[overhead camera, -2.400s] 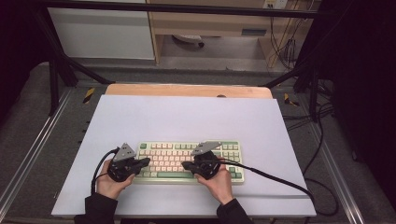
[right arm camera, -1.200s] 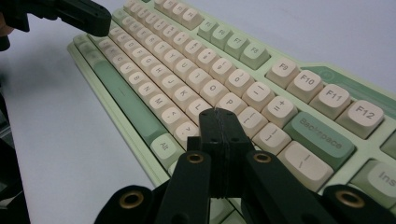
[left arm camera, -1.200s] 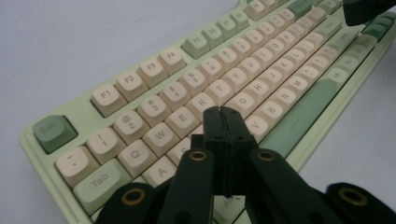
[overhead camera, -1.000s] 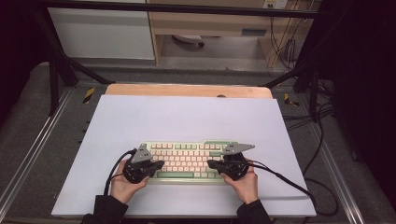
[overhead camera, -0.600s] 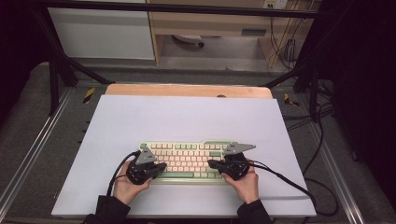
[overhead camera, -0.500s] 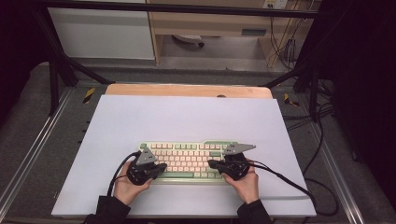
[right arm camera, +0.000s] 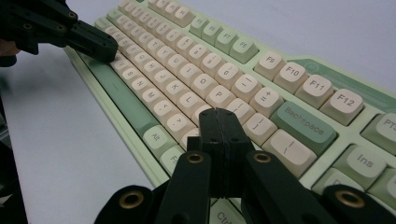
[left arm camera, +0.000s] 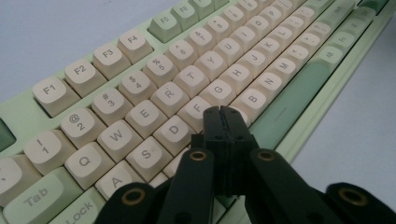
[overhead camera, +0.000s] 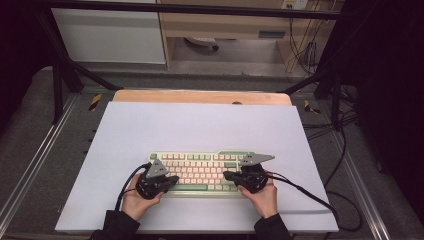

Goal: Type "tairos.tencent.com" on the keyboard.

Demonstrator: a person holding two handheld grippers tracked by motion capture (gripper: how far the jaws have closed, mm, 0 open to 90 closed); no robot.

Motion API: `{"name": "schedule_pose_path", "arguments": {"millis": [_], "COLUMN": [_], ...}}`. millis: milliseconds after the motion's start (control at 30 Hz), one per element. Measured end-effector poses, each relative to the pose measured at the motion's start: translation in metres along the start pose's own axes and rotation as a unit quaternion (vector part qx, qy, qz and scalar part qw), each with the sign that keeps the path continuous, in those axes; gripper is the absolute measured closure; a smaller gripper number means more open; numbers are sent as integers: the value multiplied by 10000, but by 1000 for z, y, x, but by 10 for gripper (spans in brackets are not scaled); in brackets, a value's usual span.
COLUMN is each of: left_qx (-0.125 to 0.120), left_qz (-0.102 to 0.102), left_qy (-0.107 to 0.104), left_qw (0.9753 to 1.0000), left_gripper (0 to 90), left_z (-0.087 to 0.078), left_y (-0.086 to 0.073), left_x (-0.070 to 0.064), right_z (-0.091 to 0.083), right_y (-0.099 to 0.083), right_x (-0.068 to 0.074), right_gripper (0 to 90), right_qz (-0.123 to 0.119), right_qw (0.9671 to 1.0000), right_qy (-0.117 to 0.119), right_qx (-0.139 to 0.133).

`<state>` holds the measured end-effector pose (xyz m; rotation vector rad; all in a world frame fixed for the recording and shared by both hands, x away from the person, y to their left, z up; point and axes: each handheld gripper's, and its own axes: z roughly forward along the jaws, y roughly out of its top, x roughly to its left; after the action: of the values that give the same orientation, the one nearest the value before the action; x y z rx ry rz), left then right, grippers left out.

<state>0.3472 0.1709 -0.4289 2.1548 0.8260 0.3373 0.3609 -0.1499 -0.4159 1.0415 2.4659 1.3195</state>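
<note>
A pale green keyboard (overhead camera: 200,167) with cream keys lies near the front of the table. My left gripper (overhead camera: 174,179) rests over its left half, held by a hand. In the left gripper view its black jaws are shut, and the left gripper (left arm camera: 223,112) has its tips just above the keys around F, V and C of the keyboard (left arm camera: 154,79). My right gripper (overhead camera: 226,175) sits over the right half. Seen in its own view, the right gripper (right arm camera: 218,114) is shut, with its tips over the punctuation keys left of Backspace (right arm camera: 303,122). Nothing is held.
The pale tabletop (overhead camera: 200,125) stretches wide beyond the keyboard. A wooden board (overhead camera: 200,96) edges its far side. A black cable (overhead camera: 310,192) trails right from the right gripper. The left gripper's jaws (right arm camera: 100,46) show far off in the right gripper view.
Both grippers have shifted to the right along the keyboard since the oldest frame. Over the last second they have barely moved. The keyboard has stayed in place.
</note>
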Motion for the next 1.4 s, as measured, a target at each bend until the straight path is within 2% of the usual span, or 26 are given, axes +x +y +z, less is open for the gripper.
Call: {"name": "schedule_pose_path", "arguments": {"millis": [333,867,1200,1400], "left_qx": [-92,-210,-131,-98], "left_qz": [-26,-142,-188,-280], "left_qy": [20,179,296,353], "left_qw": [10000,9995,9993,9989], "left_gripper": [897,897,897,897], "left_z": [-9,-21,-12,-3], "left_y": [1,9,19,19], "left_x": [3,15,22,27], "right_z": [1,2,2,2], "right_y": [-1,-1,-1,-1], "right_x": [0,0,0,0], "right_gripper": [900,900,900,900], "right_qz": [-12,-5,-9,-13], "right_qw": [10000,10000,10000,10000], "right_qy": [5,17,24,28], "right_qx": [33,41,43,57]}}
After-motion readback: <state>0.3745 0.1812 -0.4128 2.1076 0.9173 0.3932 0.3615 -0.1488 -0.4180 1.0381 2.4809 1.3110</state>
